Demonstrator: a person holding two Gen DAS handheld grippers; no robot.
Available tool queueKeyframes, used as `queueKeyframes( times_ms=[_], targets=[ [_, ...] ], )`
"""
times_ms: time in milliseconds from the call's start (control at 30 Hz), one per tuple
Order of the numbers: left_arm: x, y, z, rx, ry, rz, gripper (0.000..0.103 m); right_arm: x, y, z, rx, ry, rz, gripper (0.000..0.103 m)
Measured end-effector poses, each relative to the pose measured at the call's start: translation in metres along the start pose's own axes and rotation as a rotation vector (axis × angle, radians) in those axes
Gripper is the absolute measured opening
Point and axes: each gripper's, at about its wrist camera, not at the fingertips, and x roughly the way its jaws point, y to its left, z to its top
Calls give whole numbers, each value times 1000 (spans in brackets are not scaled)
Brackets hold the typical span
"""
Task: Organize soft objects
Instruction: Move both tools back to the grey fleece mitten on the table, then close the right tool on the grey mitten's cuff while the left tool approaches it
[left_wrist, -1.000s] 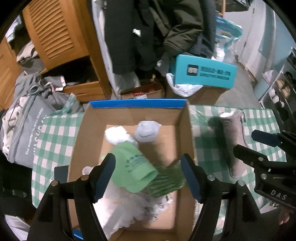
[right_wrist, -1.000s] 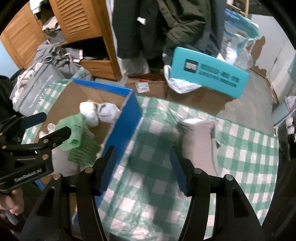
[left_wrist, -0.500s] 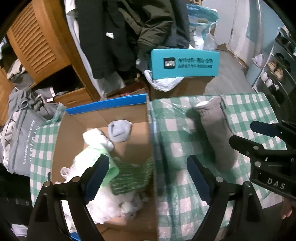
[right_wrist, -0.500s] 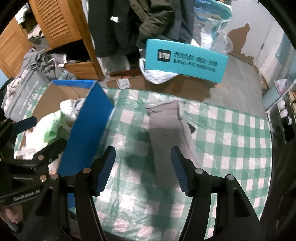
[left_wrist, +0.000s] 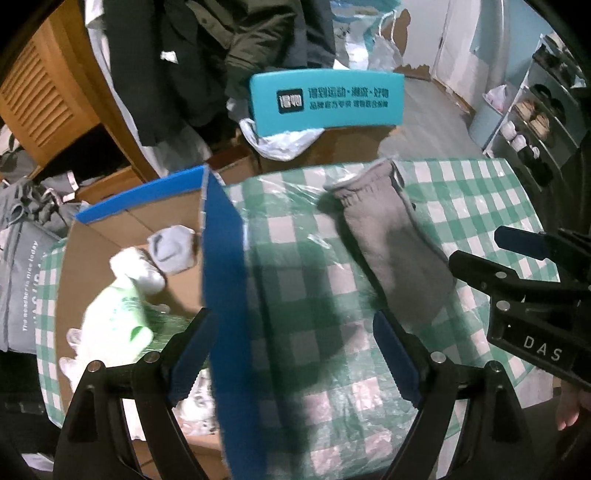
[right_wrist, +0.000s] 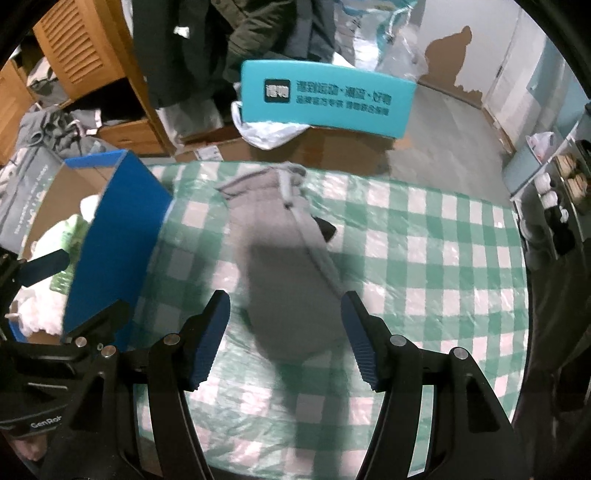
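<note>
Here we note the right gripper held with its blue-padded fingers spread wide and nothing between them, poised over the near end of a grey mitten; whether the pads touch the fabric we cannot tell. The mitten lies flat on the green-and-white checked tablecloth, cuff pointing away from us, a small dark tab showing at its right edge. The left gripper is likewise parted and empty, straddling the blue right wall of the cardboard box, one finger over the box interior and the other over the cloth. In the left wrist view the right gripper enters from the right, just beside the mitten's near end. Inside the box we see a light green cloth item, a white rolled sock, a grey-white sock ball and pale fluffy material at the near corner. Beyond the table a teal carton with printed characters rests on a brown box, a white plastic bag tucked under its left end. Dark coats hang behind, beside a louvred wooden cabinet. A grey bag sits left of the box.
</note>
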Motion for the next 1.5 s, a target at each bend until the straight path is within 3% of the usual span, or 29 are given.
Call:
queueKeyframes(
  times_ms=[667, 933, 1500],
  targets=[
    [63, -18, 8, -13, 118, 14, 87, 56, -20, 6, -8, 95, 49, 62],
    [72, -19, 14, 30, 106, 94, 87, 77, -13, 12, -17, 127, 73, 62],
    [88, -11, 14, 104, 108, 141, 95, 113, 0, 19, -61, 165, 60, 62]
  ],
)
